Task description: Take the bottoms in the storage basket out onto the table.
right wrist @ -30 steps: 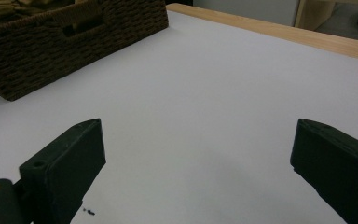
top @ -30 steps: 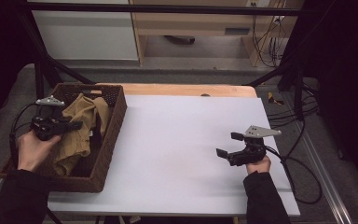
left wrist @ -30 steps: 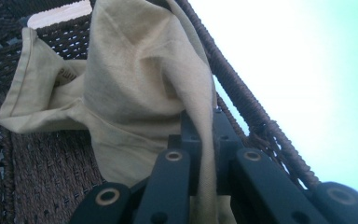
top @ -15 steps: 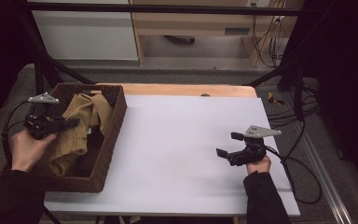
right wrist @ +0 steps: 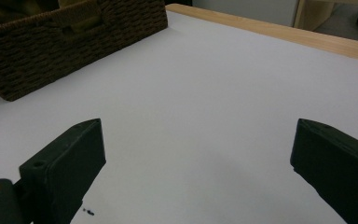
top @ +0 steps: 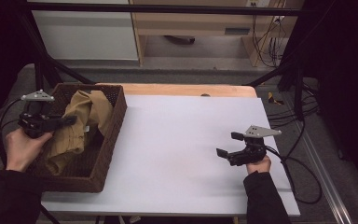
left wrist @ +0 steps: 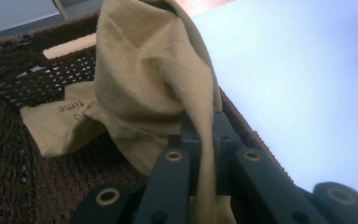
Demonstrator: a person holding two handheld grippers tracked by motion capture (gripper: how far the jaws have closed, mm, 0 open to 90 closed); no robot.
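The left gripper (left wrist: 200, 140) clamps a fold of tan cloth (top: 81, 123) to lift it from the basket (top: 114, 126) — the right gripper (top: 230, 155), jaws apart, waits over bare table (top: 177, 140).

Tan cloth (top: 81, 122), crumpled, partly lifted from the wicker basket (top: 105, 156); printed lettering, perhaps "time".

The white table (top: 182, 149) lies bare between the wicker basket (top: 109, 140) and the right tongs (top: 227, 145). The basket's tall walls hem in the tan cloth (top: 81, 119) heaped inside.
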